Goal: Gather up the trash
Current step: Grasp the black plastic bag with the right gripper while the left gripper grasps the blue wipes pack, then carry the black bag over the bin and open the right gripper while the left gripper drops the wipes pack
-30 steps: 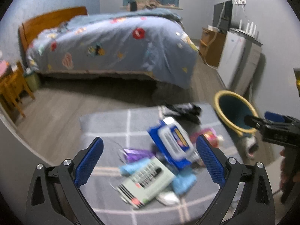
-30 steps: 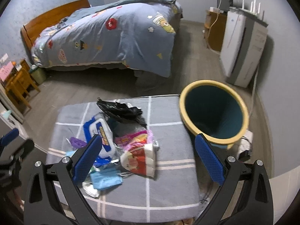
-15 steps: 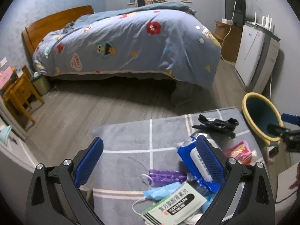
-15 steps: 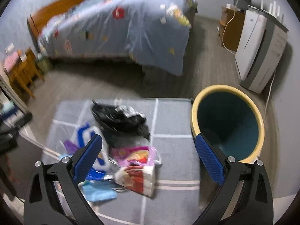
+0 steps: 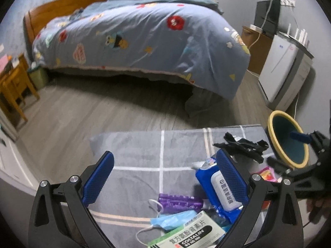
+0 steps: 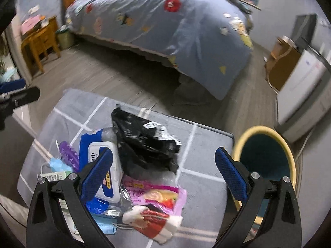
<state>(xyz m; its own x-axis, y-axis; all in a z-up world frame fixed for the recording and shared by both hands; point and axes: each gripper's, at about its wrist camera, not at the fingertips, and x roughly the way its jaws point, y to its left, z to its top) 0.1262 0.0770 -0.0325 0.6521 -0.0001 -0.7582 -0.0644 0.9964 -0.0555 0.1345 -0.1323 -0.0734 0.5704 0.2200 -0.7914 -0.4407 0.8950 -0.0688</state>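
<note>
- On the grey checked cushion, the trash pile has not shifted since a second ago; only both views swung, so collection has not begun
- Bin sits just beside the cushion's right edge, its base cut off behind the right gripper
- Right gripper has panned over the black bag; jaws wide apart, empty
- Left gripper hovers over the wipes pack, spread open, holding nothing
- Medicine box is cut off at frame bottom; the mask partly buried
</note>
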